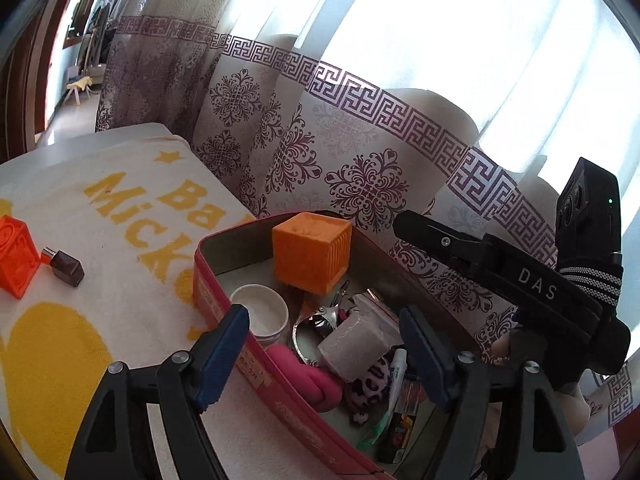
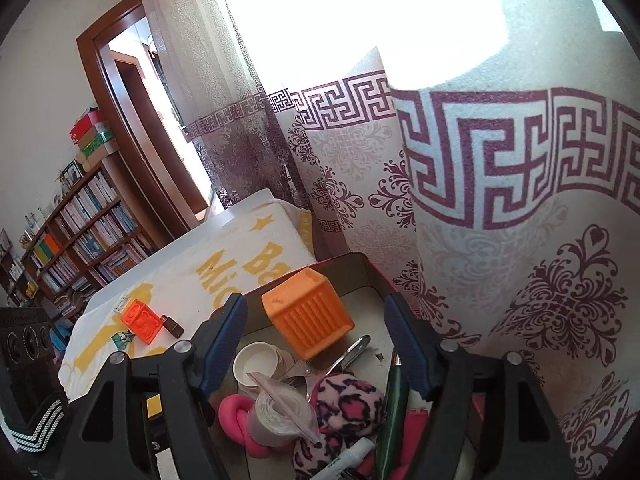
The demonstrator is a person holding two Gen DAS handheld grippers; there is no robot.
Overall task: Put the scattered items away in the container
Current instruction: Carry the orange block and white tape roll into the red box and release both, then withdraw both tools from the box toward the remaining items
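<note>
Both tools hover over the red container [image 1: 224,308], a shallow box whose grey inside is already crowded. The left hand-held gripper [image 1: 324,356] stands wide, its blue pads apart with nothing pressed between them; the near rim of the container and the things inside show through the gap. The right hand-held gripper [image 2: 320,344] is also spread wide and grips nothing, its fingers framing the contents from above.

Inside the container, the orange cube [image 1: 310,254] sits at the far end, tilted on one edge. Just in front of it lies a white cup [image 1: 262,314], and beside that a roll of tissue in a clear wrap [image 1: 354,346]. A pink knotted toy [image 1: 308,380] lies against the near wall, touching a leopard-print plush [image 2: 346,404] (pink, black and white). A small white tube [image 1: 398,376] and a dark green pen [image 2: 390,412] lie among the clutter, with something metallic between the cup and the plush that is hard to identify.

Outside the container, on the towel [image 1: 120,320] with yellow lettering that covers the desk, a second, brighter orange-red cube [image 1: 16,258] rests well apart from the box. A small dark brown bottle [image 1: 66,266] lies on its side touching it. A patterned curtain [image 1: 360,152] hangs just behind the container.
</note>
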